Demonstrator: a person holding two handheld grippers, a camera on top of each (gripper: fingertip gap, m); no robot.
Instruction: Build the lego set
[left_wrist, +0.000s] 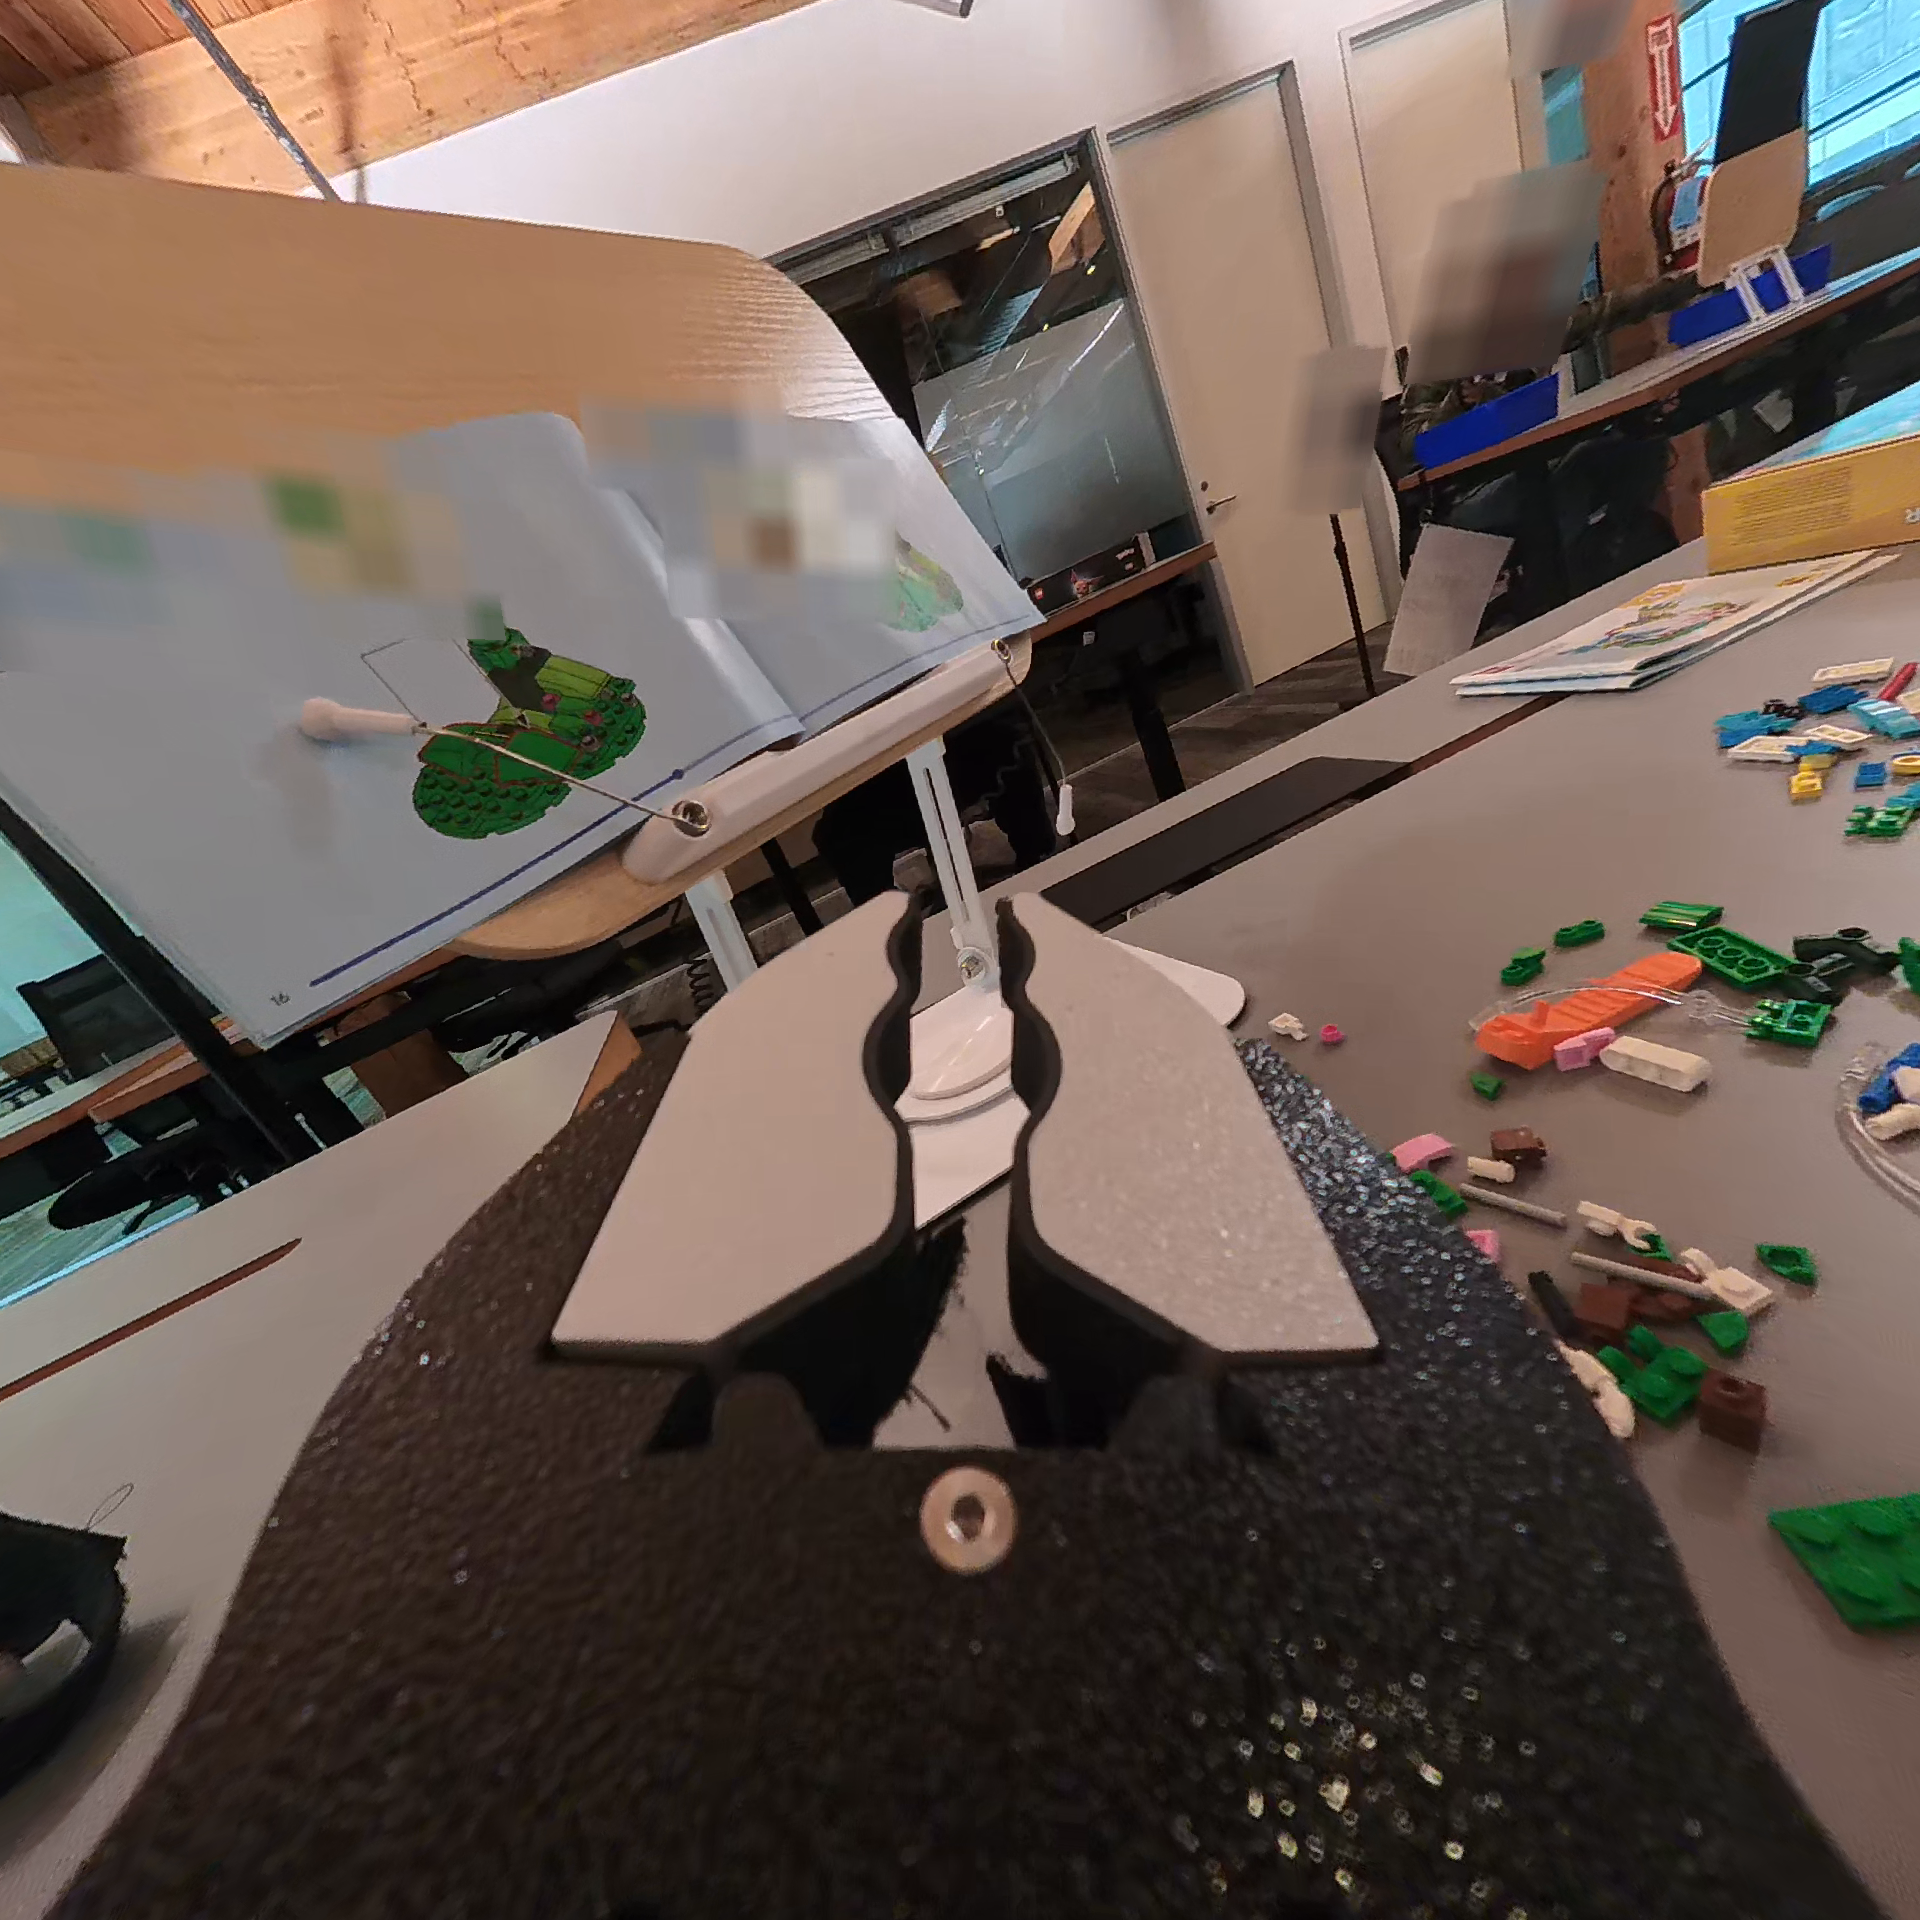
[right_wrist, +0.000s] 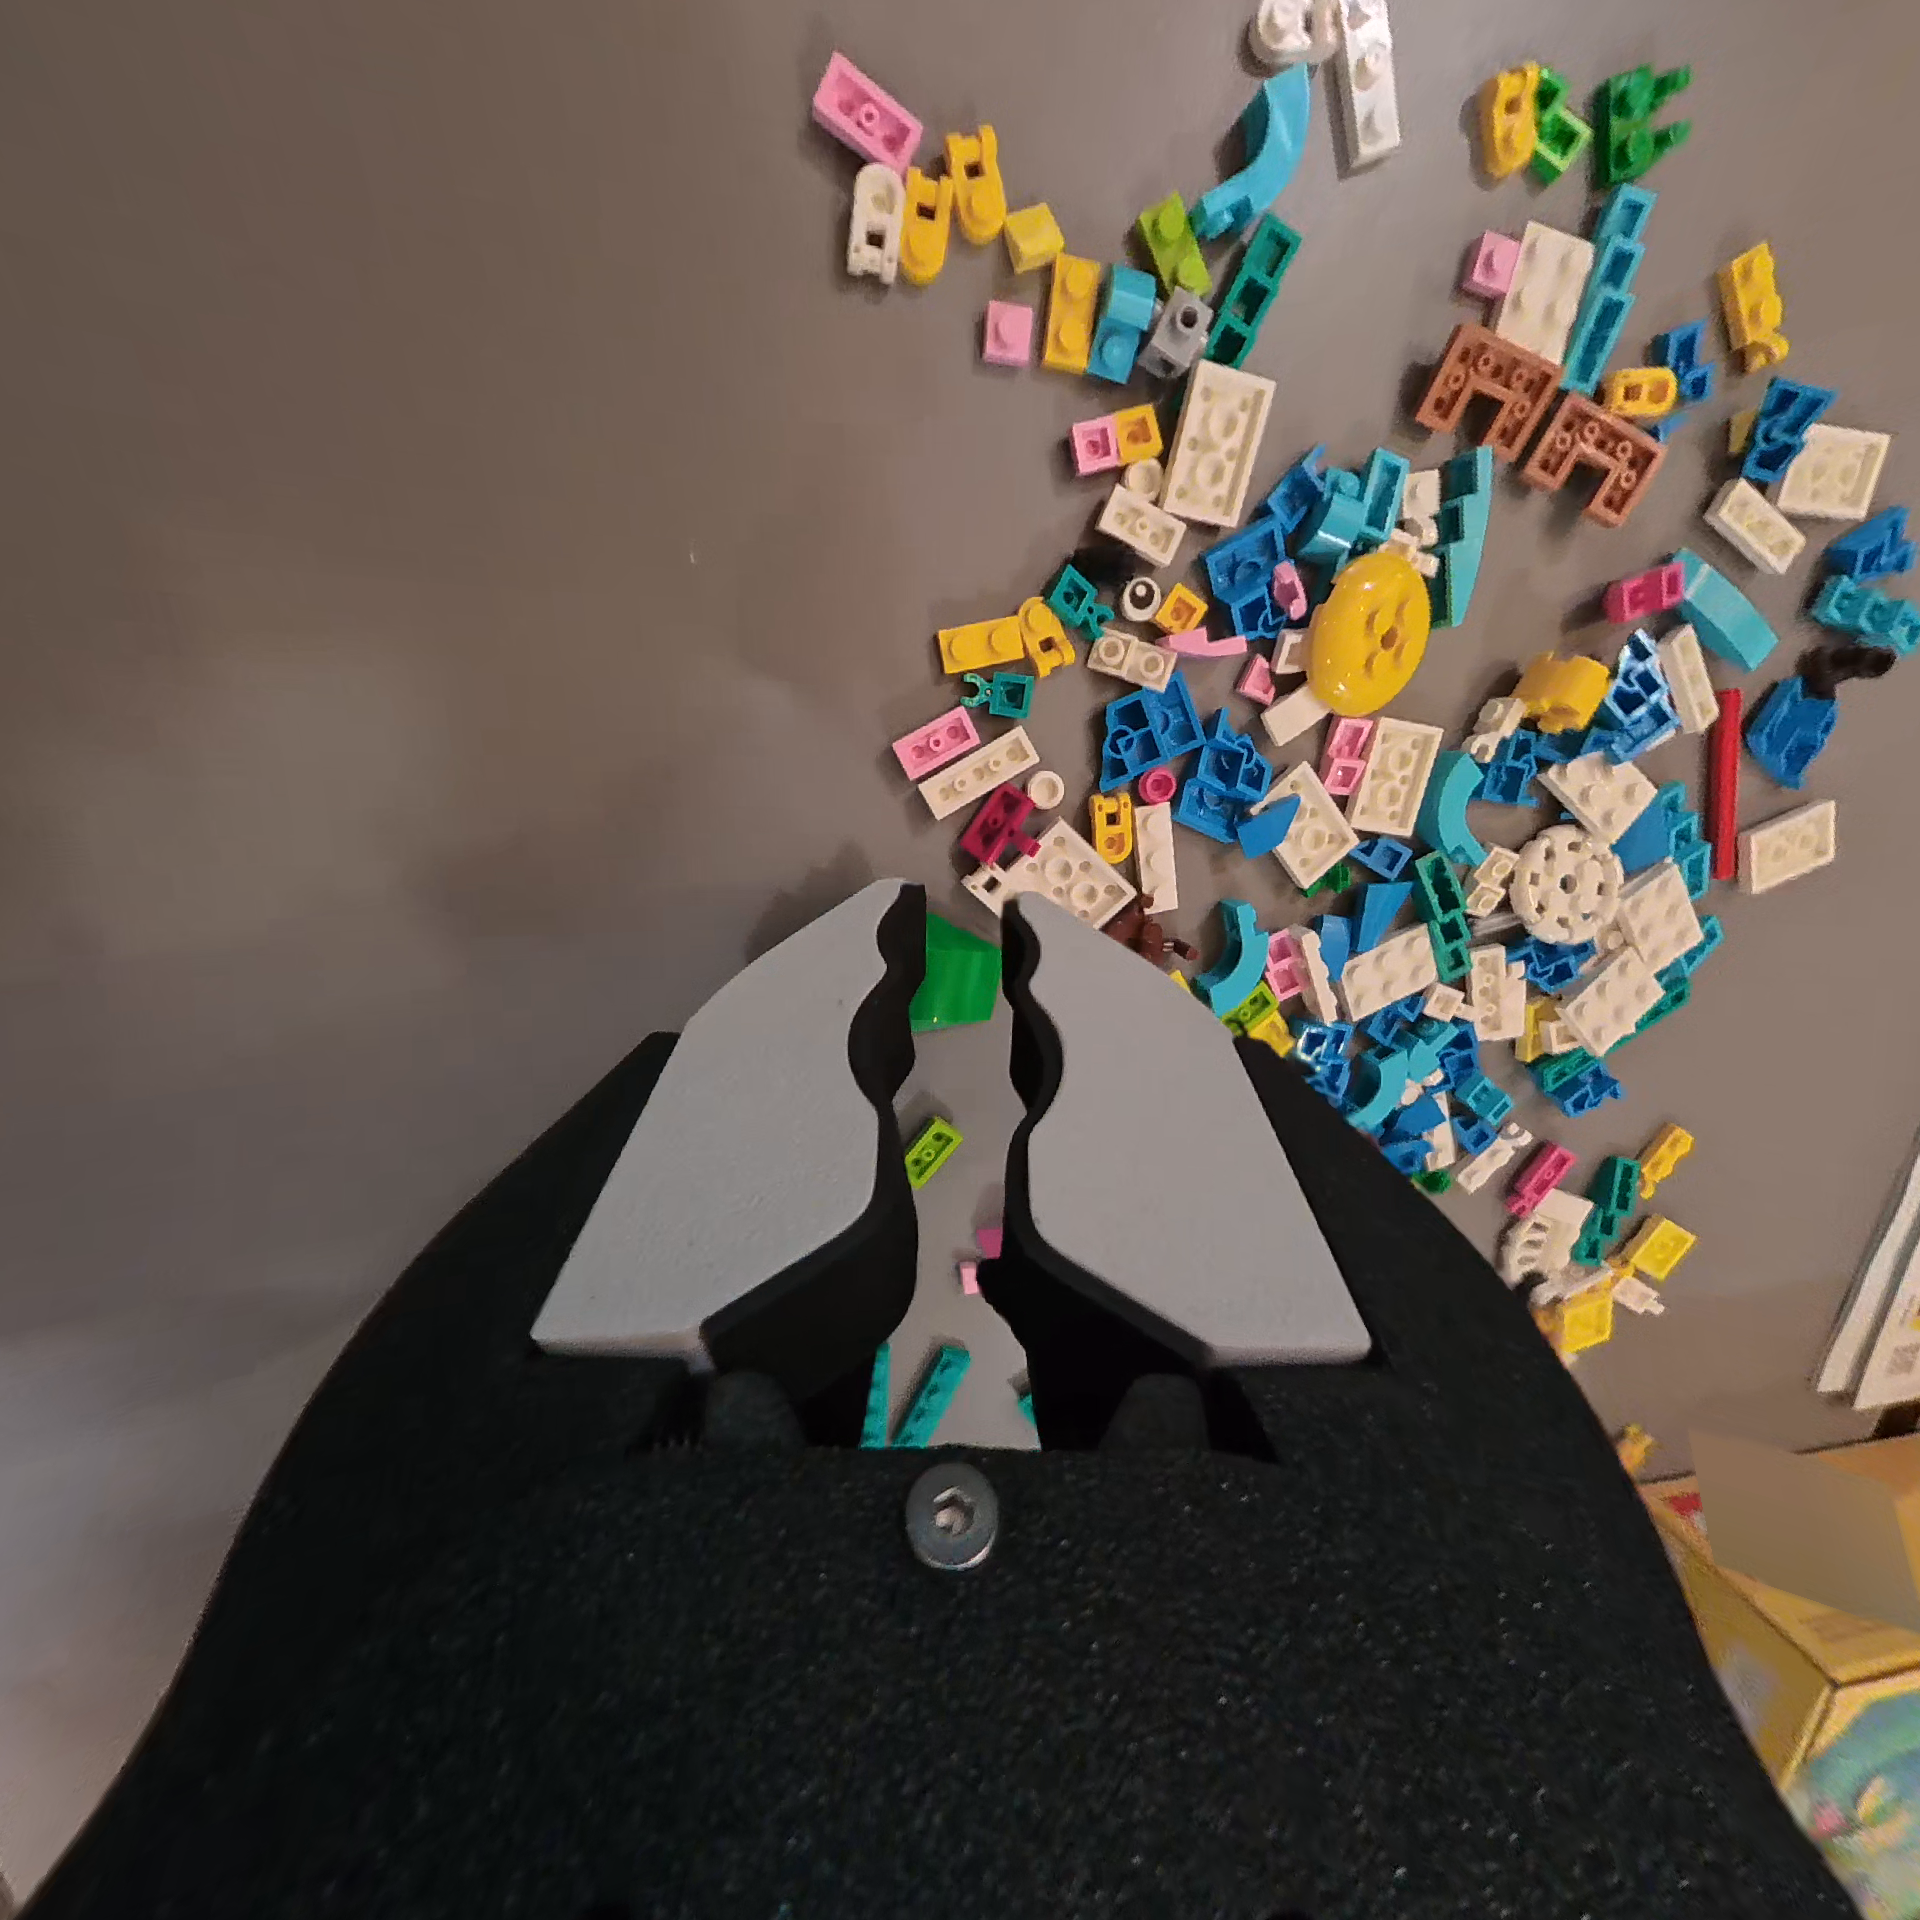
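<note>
My left gripper (left_wrist: 958, 914) hangs above the grey table (left_wrist: 1351, 935), its jaws a narrow gap apart with nothing between them. It points at the white base of a book stand (left_wrist: 956, 1049) that holds the open instruction booklet (left_wrist: 416, 748). Green, brown and white loose pieces (left_wrist: 1662, 1340) and an orange brick separator (left_wrist: 1590, 1013) lie to its right. My right gripper (right_wrist: 964, 904) points down at the table (right_wrist: 416, 520) and is shut on a small green sloped piece (right_wrist: 961, 977) at its fingertips. A spread of blue, white, yellow and pink pieces (right_wrist: 1455, 790) lies to its right.
A green plate (left_wrist: 1860, 1558) lies at the right edge of the left wrist view. A yellow box (left_wrist: 1818, 509) and a second booklet (left_wrist: 1662, 623) sit at the far right. A yellow box (right_wrist: 1818, 1662) also shows at the lower right of the right wrist view. A yellow round dish (right_wrist: 1366, 644) sits in the spread. Left tips to right tips: about 45 cm.
</note>
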